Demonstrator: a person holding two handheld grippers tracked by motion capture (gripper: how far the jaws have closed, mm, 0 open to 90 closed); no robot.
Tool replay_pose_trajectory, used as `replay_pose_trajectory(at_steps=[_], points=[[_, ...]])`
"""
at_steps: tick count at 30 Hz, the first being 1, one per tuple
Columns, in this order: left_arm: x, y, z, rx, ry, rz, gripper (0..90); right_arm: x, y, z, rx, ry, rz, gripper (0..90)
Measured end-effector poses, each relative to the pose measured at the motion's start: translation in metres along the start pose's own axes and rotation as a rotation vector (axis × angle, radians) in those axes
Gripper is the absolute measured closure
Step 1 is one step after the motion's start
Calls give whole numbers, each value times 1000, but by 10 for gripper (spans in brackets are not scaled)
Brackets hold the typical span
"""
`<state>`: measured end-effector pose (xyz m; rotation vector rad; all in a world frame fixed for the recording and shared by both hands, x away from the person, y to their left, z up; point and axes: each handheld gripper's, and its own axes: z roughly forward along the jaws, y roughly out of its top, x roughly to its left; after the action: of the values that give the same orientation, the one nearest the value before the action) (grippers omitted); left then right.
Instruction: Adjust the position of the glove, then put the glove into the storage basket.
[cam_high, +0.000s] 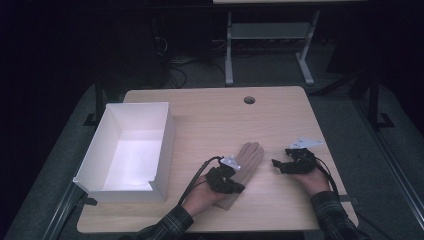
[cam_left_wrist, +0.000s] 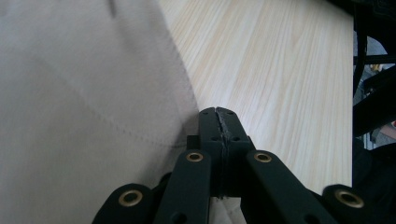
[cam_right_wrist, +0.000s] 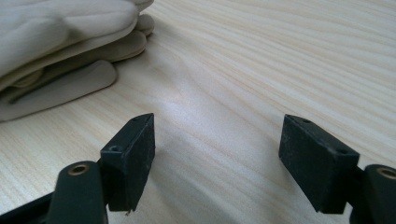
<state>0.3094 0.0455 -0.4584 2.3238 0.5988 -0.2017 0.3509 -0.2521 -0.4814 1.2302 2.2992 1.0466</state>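
Dim room, wooden table (cam_high: 280, 120) | our left gripper (cam_left_wrist: 218, 122) clamps the glove (cam_left_wrist: 84, 116) edge | right gripper (cam_right_wrist: 217, 158) gapes beside it | we should lift slowly toward the box (cam_high: 165, 145).

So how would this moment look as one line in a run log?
left gripper: shut on glove edge | right gripper: open, bare table between jaws | white box: left of glove
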Motion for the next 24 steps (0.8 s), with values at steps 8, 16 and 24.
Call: replay_pose_trajectory(at_steps=[8,16,24], points=[[9,-16,-20,5,41,-5,895,1,0,1,5,-4,-6,228],[13,-21,-31,4,76,-6,894,1,0,1,9,-2,-13,218],[13,1,-44,-46,101,31,763,2,1,1,9,-2,-12,208]])
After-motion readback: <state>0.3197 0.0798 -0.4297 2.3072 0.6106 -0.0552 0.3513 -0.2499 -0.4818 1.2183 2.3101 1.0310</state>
